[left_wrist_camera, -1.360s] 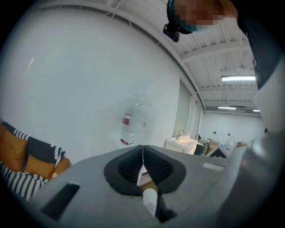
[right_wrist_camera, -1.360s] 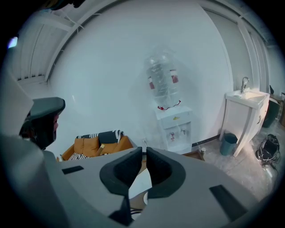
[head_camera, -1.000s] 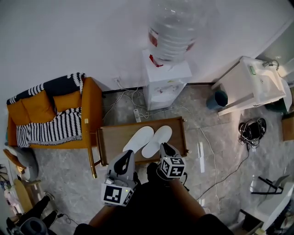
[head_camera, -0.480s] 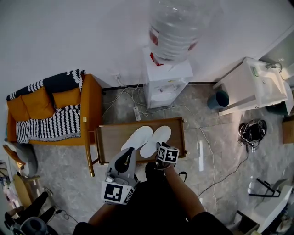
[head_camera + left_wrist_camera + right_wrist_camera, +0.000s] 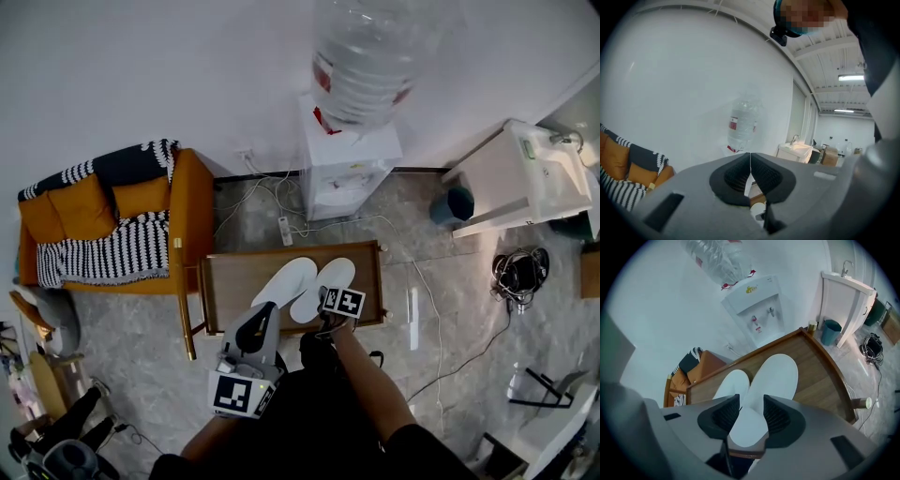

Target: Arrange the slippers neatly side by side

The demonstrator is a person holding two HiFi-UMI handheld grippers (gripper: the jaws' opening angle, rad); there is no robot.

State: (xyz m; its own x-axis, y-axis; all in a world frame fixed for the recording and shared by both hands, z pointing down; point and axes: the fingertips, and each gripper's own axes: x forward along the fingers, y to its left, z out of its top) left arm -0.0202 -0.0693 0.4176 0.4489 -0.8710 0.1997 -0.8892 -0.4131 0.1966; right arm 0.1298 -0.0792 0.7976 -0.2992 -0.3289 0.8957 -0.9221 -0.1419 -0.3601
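Two white slippers lie side by side on the wooden table (image 5: 221, 287), toes pointing away and slightly right. The left slipper (image 5: 283, 281) (image 5: 731, 383) touches the right slipper (image 5: 330, 279) (image 5: 774, 373) along their inner edges. My right gripper (image 5: 332, 313) (image 5: 750, 414) hovers at the right slipper's heel with its jaws opening. The heel shows in the gap and the pads do not press on it. My left gripper (image 5: 260, 317) (image 5: 750, 161) is shut on nothing, held back near the table's front edge and tilted up toward the wall.
A water dispenser (image 5: 349, 167) with a big bottle (image 5: 364, 58) stands behind the table. An orange sofa (image 5: 112, 223) with a striped blanket is at the left. Cables (image 5: 281, 211) run over the floor; a white sink cabinet (image 5: 521, 178) and a blue bin (image 5: 454, 202) stand at the right.
My right gripper has moved forward from beside my body to the heel of the right slipper. The left gripper has stayed in place.
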